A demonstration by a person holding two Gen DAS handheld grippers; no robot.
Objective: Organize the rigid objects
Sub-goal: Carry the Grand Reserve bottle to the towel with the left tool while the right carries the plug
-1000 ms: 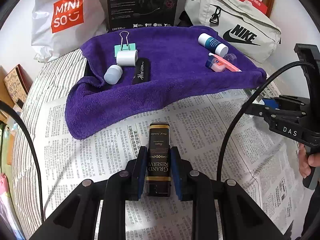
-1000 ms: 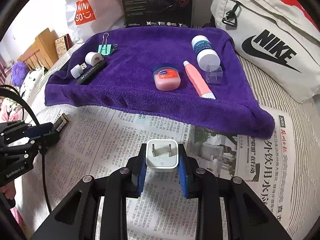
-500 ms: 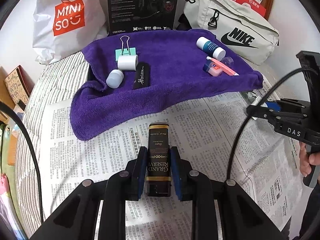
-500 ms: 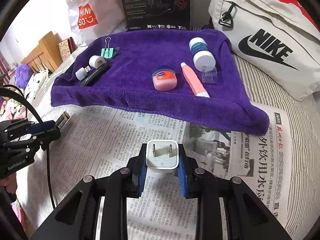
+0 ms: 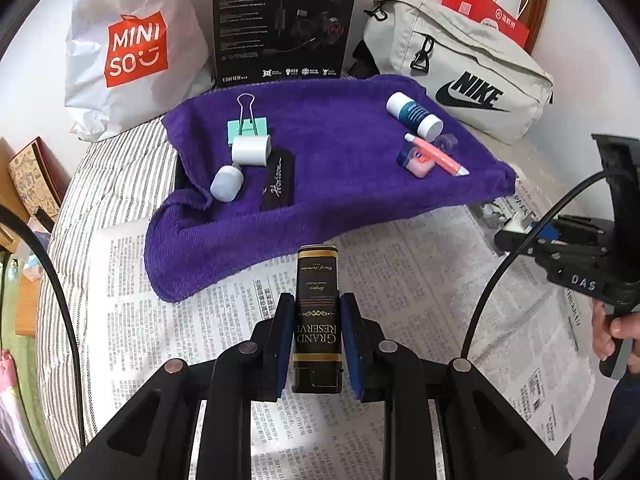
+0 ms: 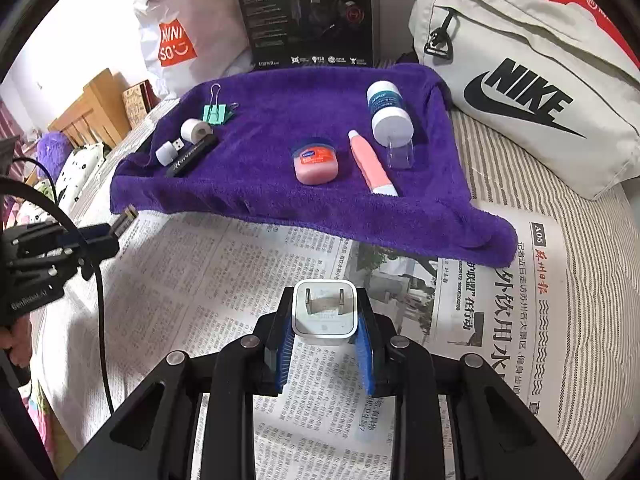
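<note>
both claws clamp items: left claw (image 5: 317, 330) black box (image 5: 317, 308), right claw (image 6: 324, 330) charger (image 6: 324, 312).

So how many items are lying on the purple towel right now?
8: mint binder clip, white roll, white USB stick, black bar at left; pink jar, pink tube, white bottle, clear cap at right.

Landmark: tall black printed headset box (image 5: 285, 20), standing upright at the back.
Left of it: white crinkled MINISO plastic bag (image 5: 132, 44).
Right of it: grey Nike fabric waist bag (image 5: 464, 80).
Behind that bag: red paper bag (image 5: 486, 16).
</note>
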